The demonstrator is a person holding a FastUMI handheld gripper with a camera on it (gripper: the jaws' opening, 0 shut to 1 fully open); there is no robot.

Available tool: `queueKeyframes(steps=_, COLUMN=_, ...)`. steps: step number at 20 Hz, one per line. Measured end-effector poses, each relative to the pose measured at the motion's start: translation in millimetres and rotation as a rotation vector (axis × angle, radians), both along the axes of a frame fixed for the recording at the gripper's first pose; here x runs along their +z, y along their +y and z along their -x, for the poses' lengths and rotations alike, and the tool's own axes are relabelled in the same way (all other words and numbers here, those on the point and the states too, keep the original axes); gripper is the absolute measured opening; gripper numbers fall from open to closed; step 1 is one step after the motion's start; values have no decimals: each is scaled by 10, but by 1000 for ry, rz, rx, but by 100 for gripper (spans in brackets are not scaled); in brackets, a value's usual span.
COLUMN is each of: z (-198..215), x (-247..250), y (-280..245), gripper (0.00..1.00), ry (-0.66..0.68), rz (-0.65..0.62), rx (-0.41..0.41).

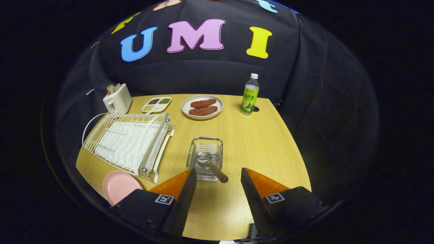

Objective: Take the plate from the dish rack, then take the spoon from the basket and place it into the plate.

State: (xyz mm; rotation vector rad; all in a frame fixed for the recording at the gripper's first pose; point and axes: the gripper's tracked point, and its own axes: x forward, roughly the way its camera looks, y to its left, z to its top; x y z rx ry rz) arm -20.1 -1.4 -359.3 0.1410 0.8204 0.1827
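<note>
A pink plate lies flat on the wooden table, just in front of the white dish rack and left of my fingers. A metal spoon with a brown handle rests in the small wire basket, its handle sticking out over the near rim toward me. My gripper is open, with nothing between its fingers. The spoon's handle end sits just ahead of the gap between the fingers.
At the back of the table stand a white toaster with bread, a divided tray of seeds, a white plate with two brown pieces of meat, and a green-labelled bottle.
</note>
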Motion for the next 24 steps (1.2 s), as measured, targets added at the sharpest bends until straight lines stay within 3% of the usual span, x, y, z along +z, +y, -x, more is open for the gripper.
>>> queueKeyframes(steps=3, z=-104, x=-134, y=55, gripper=73, ry=16, rz=4, rx=27)
queueKeyframes(steps=7, z=-180, x=-191, y=164, gripper=52, ry=20, rz=-4, rx=49)
queueKeyframes(steps=13, z=-134, x=-207, y=233, gripper=48, ry=31, rz=12, rx=76)
queueKeyframes(steps=15, z=-129, x=-267, y=252, gripper=25, ry=50, rz=12, rx=79)
queueKeyframes(steps=18, z=-140, x=-269, y=344, gripper=15, ry=56, rz=-33, rx=84)
queueKeyframes(steps=24, z=-195, x=-85, y=263, gripper=11, ry=35, rz=-55, rx=39)
